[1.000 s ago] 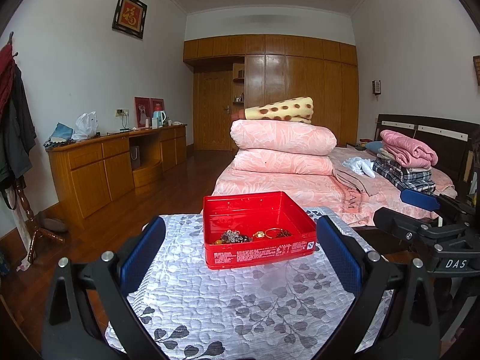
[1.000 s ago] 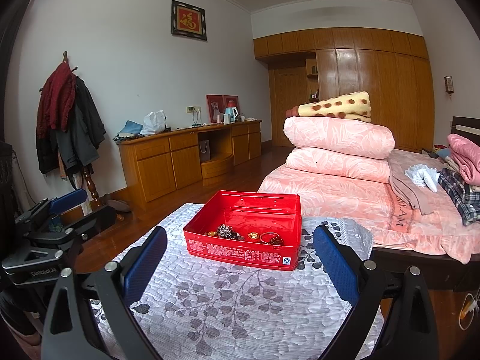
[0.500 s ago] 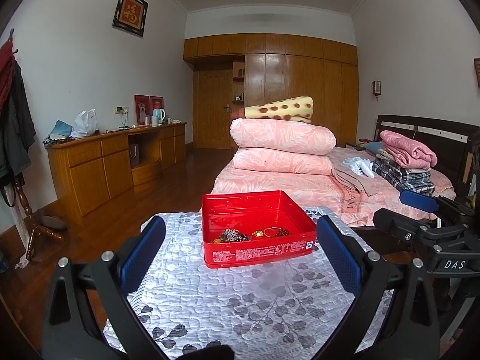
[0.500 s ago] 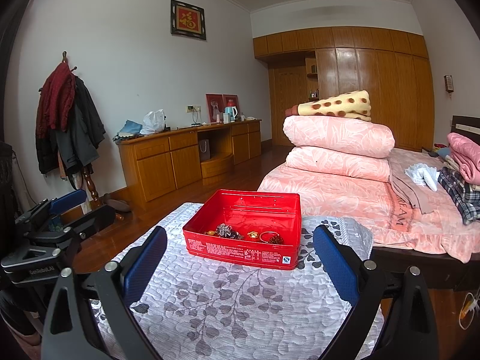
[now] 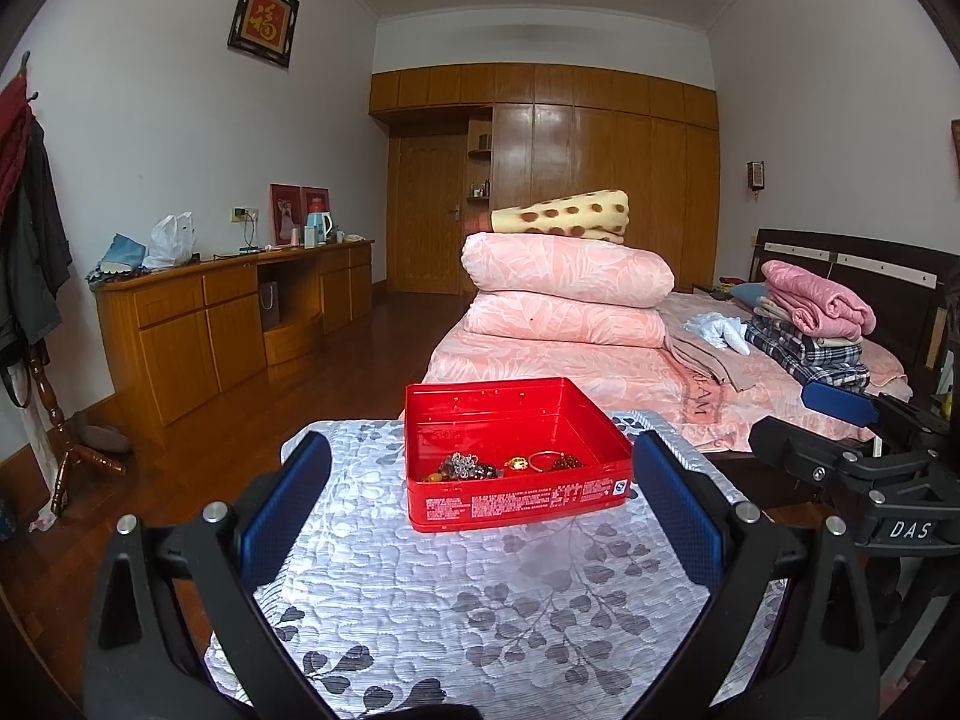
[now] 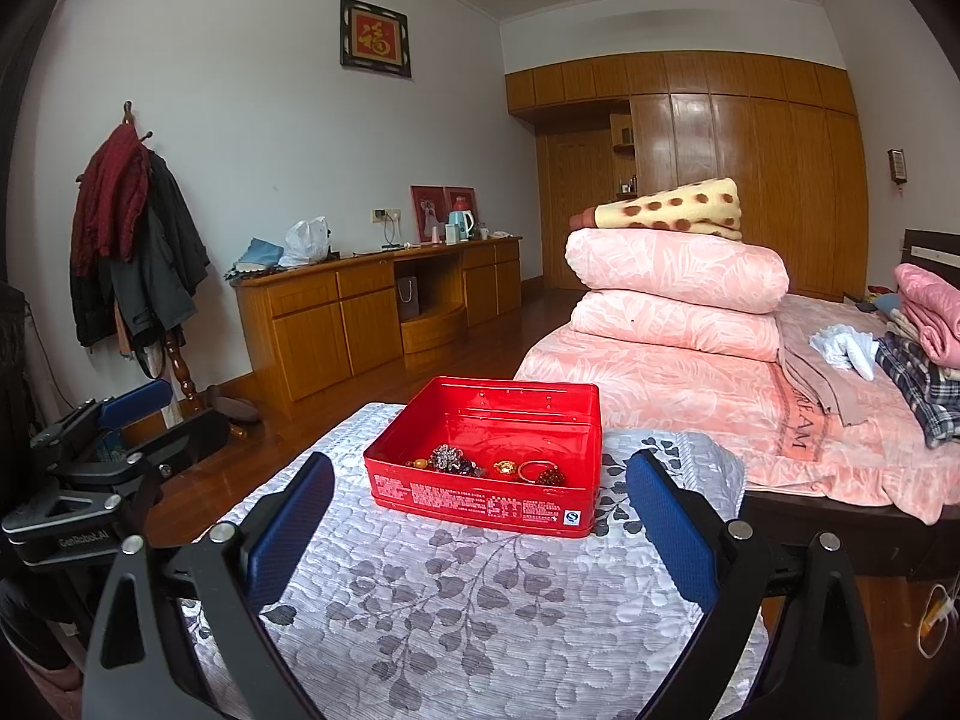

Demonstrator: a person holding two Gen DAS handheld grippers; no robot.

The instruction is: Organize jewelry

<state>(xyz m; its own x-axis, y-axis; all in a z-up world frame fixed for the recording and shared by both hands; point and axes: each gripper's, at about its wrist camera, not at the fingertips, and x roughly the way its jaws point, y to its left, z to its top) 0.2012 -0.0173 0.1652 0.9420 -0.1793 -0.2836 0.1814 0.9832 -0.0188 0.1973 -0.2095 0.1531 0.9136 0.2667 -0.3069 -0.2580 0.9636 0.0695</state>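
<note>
Well, both tools hung back from the work: the left gripper [image 5: 480,504] stood wide open with nothing between its blue pads, and the right gripper [image 6: 480,513] was spread just as wide and just as empty. Ahead of them sat the red tin [image 5: 515,517] on the quilted cloth [image 5: 480,600], and the jewelry [image 5: 507,465] lay bunched along its near wall: a dark beaded cluster [image 6: 451,459], a gold piece [image 6: 507,468] and a thin bangle [image 6: 534,469], touching or nearly so. That clumping looked like the trouble. A wide pad closing on one piece could well have dragged a neighbour up with it, and a tangled strand might have dropped onto the cloth or the floor beyond. The near wall of the tin stood in the way too; a low approach would likely have nudged the light tin across the slick fabric, or tipped it. The bangle lying flat seemed hard to pinch at all. With both grippers aimed at one small tin, a clash between them was a fair risk.
</note>
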